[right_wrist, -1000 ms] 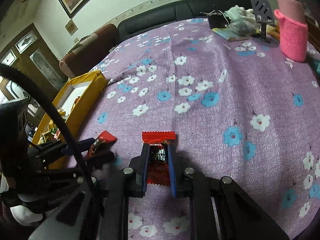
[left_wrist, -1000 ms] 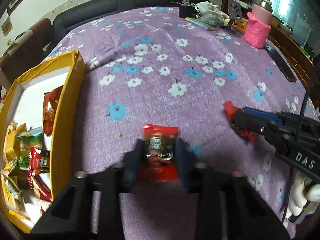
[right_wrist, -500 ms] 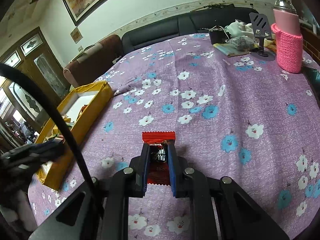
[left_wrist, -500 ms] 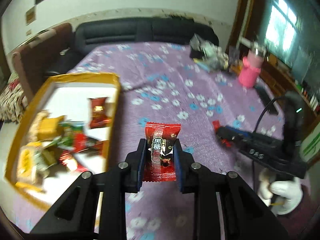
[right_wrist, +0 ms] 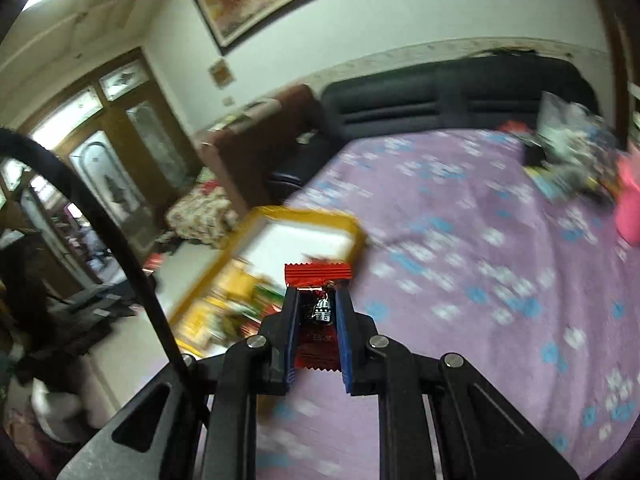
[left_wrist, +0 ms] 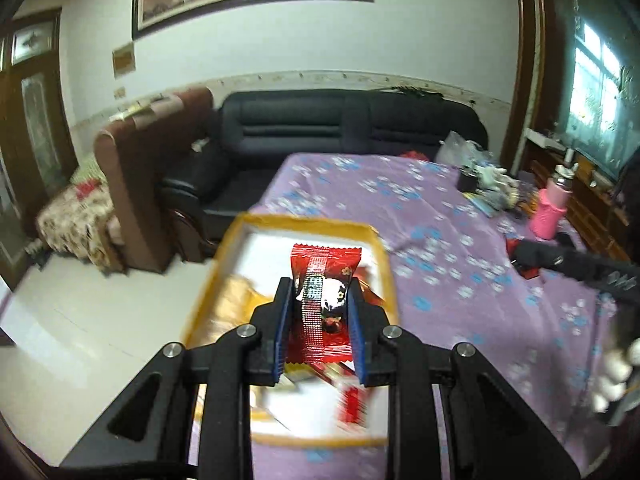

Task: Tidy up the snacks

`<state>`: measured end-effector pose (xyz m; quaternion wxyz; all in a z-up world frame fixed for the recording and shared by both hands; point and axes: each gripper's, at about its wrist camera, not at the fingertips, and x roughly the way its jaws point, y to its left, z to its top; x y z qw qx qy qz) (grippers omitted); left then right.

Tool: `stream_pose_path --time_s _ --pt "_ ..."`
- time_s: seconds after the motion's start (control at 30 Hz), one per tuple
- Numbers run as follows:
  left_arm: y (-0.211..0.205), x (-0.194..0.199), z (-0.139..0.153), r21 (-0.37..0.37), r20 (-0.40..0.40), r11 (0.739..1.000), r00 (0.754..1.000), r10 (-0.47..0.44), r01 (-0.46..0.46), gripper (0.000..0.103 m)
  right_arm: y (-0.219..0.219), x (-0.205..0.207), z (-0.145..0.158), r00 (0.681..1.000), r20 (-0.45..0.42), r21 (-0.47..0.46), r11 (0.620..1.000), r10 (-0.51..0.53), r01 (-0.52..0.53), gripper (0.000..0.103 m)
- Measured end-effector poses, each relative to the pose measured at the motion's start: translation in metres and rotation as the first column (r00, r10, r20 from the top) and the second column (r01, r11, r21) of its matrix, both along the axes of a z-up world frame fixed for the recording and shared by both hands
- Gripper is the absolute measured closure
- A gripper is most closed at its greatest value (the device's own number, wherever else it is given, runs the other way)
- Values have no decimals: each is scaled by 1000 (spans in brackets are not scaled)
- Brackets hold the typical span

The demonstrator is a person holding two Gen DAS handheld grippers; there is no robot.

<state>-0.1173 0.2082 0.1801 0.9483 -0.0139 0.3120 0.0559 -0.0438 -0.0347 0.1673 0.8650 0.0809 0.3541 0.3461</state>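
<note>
My left gripper (left_wrist: pixel 320 300) is shut on a red snack packet (left_wrist: pixel 325 304) and holds it in the air over the yellow box (left_wrist: pixel 224 248), which has several snacks inside. My right gripper (right_wrist: pixel 318 304) is shut on another red snack packet (right_wrist: pixel 318 320), lifted above the purple flowered tablecloth (right_wrist: pixel 460 248), to the right of the yellow box (right_wrist: pixel 340 216). The right gripper also shows in the left wrist view (left_wrist: pixel 560 260), off to the right of the box. Both views are motion-blurred.
A pink knitted bottle (left_wrist: pixel 550 216) and clutter (left_wrist: pixel 480 176) stand at the table's far right. A black sofa (left_wrist: pixel 344 132) and a brown armchair (left_wrist: pixel 132 184) stand beyond the table. White floor (left_wrist: pixel 80 328) lies left of the box.
Both grippers have risen off the table with their packets. The left one has swung left to over the yellow box; the right one has turned toward the box too.
</note>
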Motion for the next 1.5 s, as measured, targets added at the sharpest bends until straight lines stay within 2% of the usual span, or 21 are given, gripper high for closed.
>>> stream_pose_path --time_s 0.1,0.17,0.33,0.53,0.6,0.67,0.7,0.83,0.9,0.97,1.0,1.07,1.13,1.27,1.5 --pt "21 25 -10 -9 -29 1000 999 20 -21 75 38 15 12 999 -21 10 999 44 -44 87" --pt "36 44 -27 -38 -67 998 997 41 -44 75 65 27 3 997 -42 -16 998 57 -58 87" --pt "70 88 -77 -142 -177 984 981 78 -104 75 125 67 -58 984 -167 -82 994 61 -76 87" --pt "86 110 -106 -229 -246 962 965 92 -150 73 161 91 -113 974 -221 -171 982 44 -83 87" --pt "88 112 -107 -259 -246 956 967 72 -137 67 164 93 -119 973 -228 -164 983 46 -84 84" --pt "88 109 -102 -258 -225 957 972 73 -131 48 163 92 -118 975 -220 -155 985 37 -72 82" --pt "87 107 -100 -255 -212 958 974 74 -129 45 161 91 -116 976 -216 -143 987 38 -70 75" --pt "75 82 -78 -224 -151 966 984 96 -129 39 147 80 -97 983 -182 -118 992 23 -45 73" --pt "65 65 -64 -178 -106 974 986 126 -143 31 139 70 -86 987 -162 -112 993 14 -33 73" --pt "47 37 -43 -110 -36 978 984 176 -179 11 125 50 -73 992 -123 -118 993 6 -21 73" --pt "35 16 -31 -81 8 976 979 203 -202 9 121 42 -68 995 -103 -125 992 2 -14 73" --pt "16 -14 -13 -57 58 972 971 231 -228 7 109 19 -59 998 -54 -147 989 -12 4 73" --pt "-9 -51 4 -36 113 970 964 242 -240 6 97 -8 -50 1000 11 -158 987 -14 15 68" --pt "-43 -95 18 8 196 966 948 252 -259 3 74 -61 -34 986 158 -173 982 -46 73 61" --pt "-77 -127 30 48 222 962 942 251 -268 3 28 -112 -12 976 191 -64 991 -105 119 60"
